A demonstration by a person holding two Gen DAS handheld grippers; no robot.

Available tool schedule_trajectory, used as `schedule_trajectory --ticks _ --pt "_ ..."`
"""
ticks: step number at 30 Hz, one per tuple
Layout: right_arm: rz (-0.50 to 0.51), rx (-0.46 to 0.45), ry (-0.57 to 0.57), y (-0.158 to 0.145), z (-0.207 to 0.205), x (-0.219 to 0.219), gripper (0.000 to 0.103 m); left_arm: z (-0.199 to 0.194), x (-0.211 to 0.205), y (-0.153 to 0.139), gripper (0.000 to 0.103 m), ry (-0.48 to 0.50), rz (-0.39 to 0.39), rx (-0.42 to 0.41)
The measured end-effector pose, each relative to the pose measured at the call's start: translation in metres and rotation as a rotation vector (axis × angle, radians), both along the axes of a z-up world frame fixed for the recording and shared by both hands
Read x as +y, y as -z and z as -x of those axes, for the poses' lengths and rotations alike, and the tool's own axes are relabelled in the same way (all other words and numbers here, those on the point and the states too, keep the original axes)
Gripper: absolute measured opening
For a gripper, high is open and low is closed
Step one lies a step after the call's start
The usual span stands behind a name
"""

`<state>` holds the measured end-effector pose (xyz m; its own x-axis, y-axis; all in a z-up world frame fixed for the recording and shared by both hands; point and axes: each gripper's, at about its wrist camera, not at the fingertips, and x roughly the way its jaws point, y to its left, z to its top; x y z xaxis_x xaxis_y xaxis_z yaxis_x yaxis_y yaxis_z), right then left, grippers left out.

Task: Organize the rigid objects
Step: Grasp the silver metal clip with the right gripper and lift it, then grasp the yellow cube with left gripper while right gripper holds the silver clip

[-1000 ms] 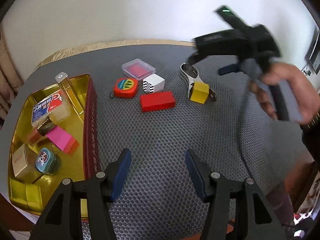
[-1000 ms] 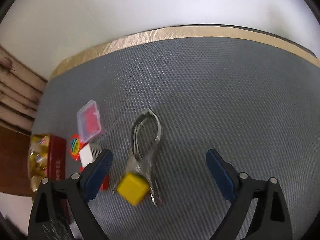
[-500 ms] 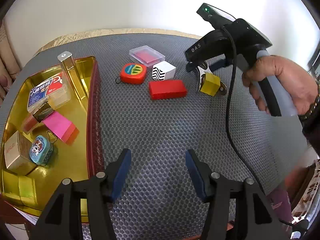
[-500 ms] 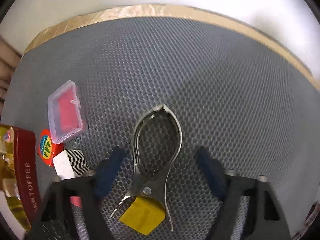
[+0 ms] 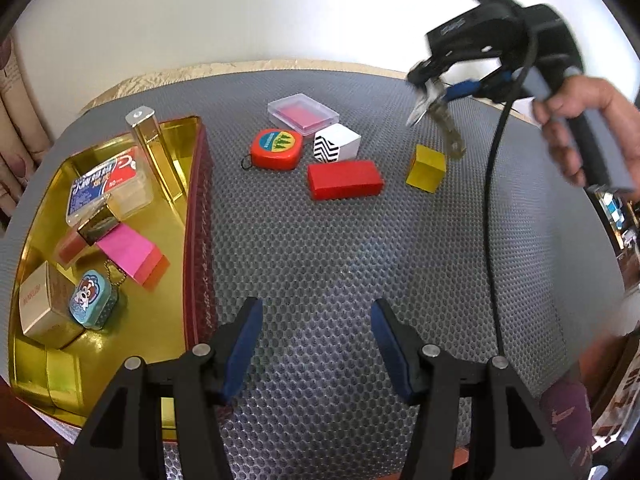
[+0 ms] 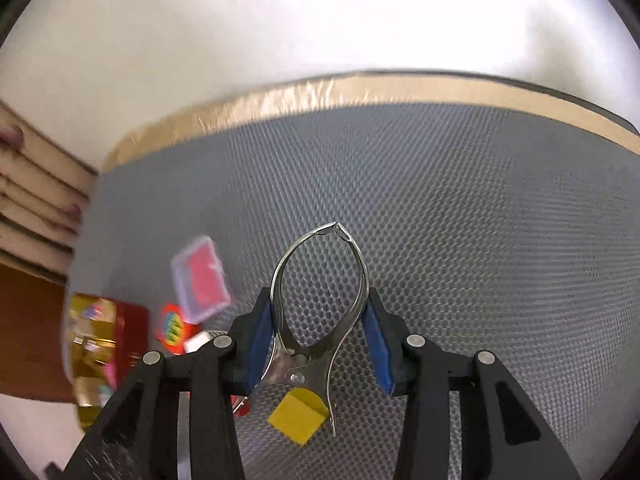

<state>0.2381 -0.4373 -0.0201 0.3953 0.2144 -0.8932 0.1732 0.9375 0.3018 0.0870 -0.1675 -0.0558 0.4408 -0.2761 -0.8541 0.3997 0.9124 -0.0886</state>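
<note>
surface (image 5: 320, 264): grey honeycomb mat, tan foil strip along the far edge, white wall behind.
gold tray (image 5: 180, 168): left side of the surface, dark red outer wall; holds a blue-and-red card box (image 5: 106, 184), a tall gold tube (image 5: 154, 156) standing at the rim, a pink block (image 5: 128, 250), a beige carton (image 5: 44, 308), a teal tin with a cartoon face (image 5: 90, 300).
right gripper (image 6: 320, 336): jaws closed on the steel clamp (image 6: 320, 300), one blue pad on each bowed arm; in the left wrist view it is held off the surface at far right, the clamp hanging down from it, blurred.
left gripper (image 5: 316, 344): jaws wide apart, nothing between them, over bare mat near the tray's front corner.
red block (image 5: 344, 179): flat on the mat, middle of the loose group.
clear case with pink insert (image 5: 302, 114): farthest back, just behind the tape measure and patterned cube.
red tape measure (image 5: 276, 148): left of the patterned cube, touching or almost, ring at its left.
black-and-white zigzag cube (image 5: 336, 142): just behind the red block.
yellow cube (image 5: 426, 168): on the mat right of the red block, apart from it, below the hanging clamp; contact with the clamp tip cannot be told.
</note>
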Motion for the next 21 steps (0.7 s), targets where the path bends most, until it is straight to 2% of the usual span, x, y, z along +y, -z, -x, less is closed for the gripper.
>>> schedule_trajectory --ticks 6,8,11,14,18,21 --pt "-0.035 -0.072 0.024 -0.031 0.059 -0.05 0.04 0.003 -0.009 -0.019 0.058 0.071 0.064 -0.014" --pt "-0.012 -0.062 0.013 -0.03 0.083 -0.067 0.04 0.0 -0.016 -0.031 0.058 0.105 0.109 -0.022" --pt "0.017 -0.048 0.012 -0.02 0.129 -0.092 0.04 -0.014 -0.039 -0.047 0.058 0.184 0.125 -0.034" --pt "0.031 -0.041 0.039 0.002 0.156 -0.111 0.04 -0.031 -0.07 -0.054 0.058 0.252 0.082 -0.058" --pt "0.012 -0.046 0.077 0.03 0.178 -0.124 0.04 -0.046 -0.109 -0.049 0.058 0.327 -0.03 -0.126" --pt "0.019 -0.047 0.077 0.042 0.185 -0.125 0.04 -0.062 -0.127 -0.037 0.058 0.355 -0.064 -0.101"
